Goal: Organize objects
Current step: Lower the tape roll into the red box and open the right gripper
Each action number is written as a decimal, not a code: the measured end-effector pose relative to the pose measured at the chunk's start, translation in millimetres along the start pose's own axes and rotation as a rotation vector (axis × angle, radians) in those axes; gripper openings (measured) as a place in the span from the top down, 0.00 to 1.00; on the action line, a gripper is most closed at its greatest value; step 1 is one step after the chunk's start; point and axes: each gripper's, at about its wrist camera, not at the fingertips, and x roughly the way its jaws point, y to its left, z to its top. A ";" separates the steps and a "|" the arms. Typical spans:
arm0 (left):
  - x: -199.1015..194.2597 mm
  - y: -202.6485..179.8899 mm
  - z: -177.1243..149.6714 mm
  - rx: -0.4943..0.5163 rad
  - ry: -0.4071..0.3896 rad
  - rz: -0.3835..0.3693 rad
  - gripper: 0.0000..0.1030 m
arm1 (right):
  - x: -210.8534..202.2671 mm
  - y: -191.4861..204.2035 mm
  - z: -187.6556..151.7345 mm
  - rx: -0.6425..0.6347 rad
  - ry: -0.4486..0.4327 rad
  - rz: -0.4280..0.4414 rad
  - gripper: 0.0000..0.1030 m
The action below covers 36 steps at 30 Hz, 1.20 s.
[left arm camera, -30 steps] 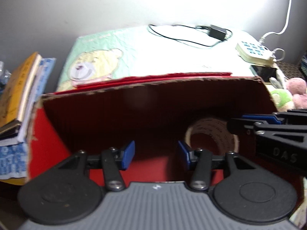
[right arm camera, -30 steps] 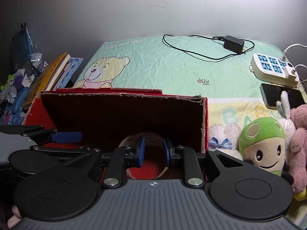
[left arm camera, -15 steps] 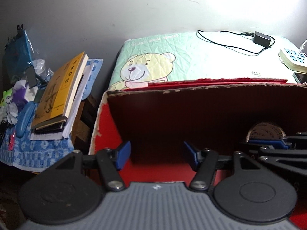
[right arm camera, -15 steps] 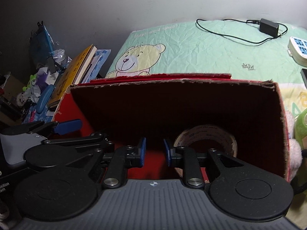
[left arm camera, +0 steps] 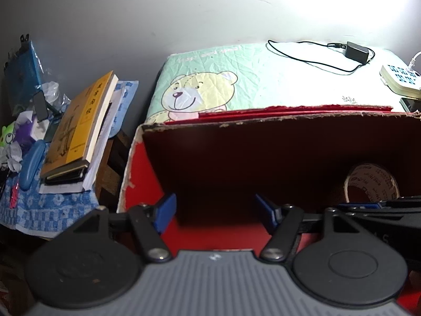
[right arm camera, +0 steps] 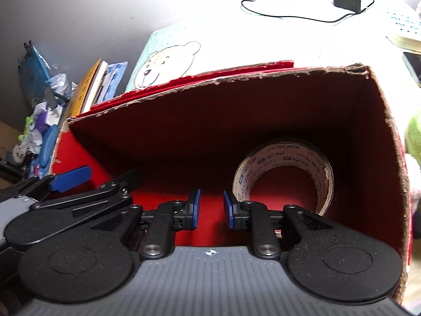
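A red cardboard box [left arm camera: 263,117] stands open-topped on the bear-print mat, its torn rim [right arm camera: 236,79] facing me. Inside, at the right, a roll of printed packing tape [right arm camera: 284,150] stands on edge; the left wrist view shows it [left arm camera: 368,175] too. My left gripper [left arm camera: 215,208] hangs over the box's left part, jaws opening, with nothing between them. My right gripper [right arm camera: 211,205] is lower inside the box, just left of the roll, its pads a narrow gap apart and holding nothing. One blue finger [right arm camera: 71,177] of the left gripper shows in the right wrist view.
A pile of books [left arm camera: 79,137] lies on a blue towel left of the box, with cluttered small items [left arm camera: 21,84] beyond. On the mat [left arm camera: 236,79] behind the box lie a charger with cable [left arm camera: 356,51] and a power strip [left arm camera: 400,77]. A green plush [right arm camera: 414,137] sits right of the box.
The left gripper's jaws have spread wider and its view has swung left toward the books. The right gripper has sunk into the box, so the tape roll now stands to its right.
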 end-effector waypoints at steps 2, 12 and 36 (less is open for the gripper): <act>-0.7 -0.2 -0.6 0.002 0.000 -0.002 0.32 | -1.5 -2.2 -1.9 0.012 -0.010 -0.016 0.79; -0.4 -1.9 -0.9 0.013 0.002 -0.007 0.32 | -8.3 -13.0 -8.1 0.045 -0.038 -0.106 0.78; -3.7 -5.0 -1.5 0.027 -0.038 0.045 0.28 | -6.0 -9.6 -3.2 0.023 -0.076 -0.071 0.76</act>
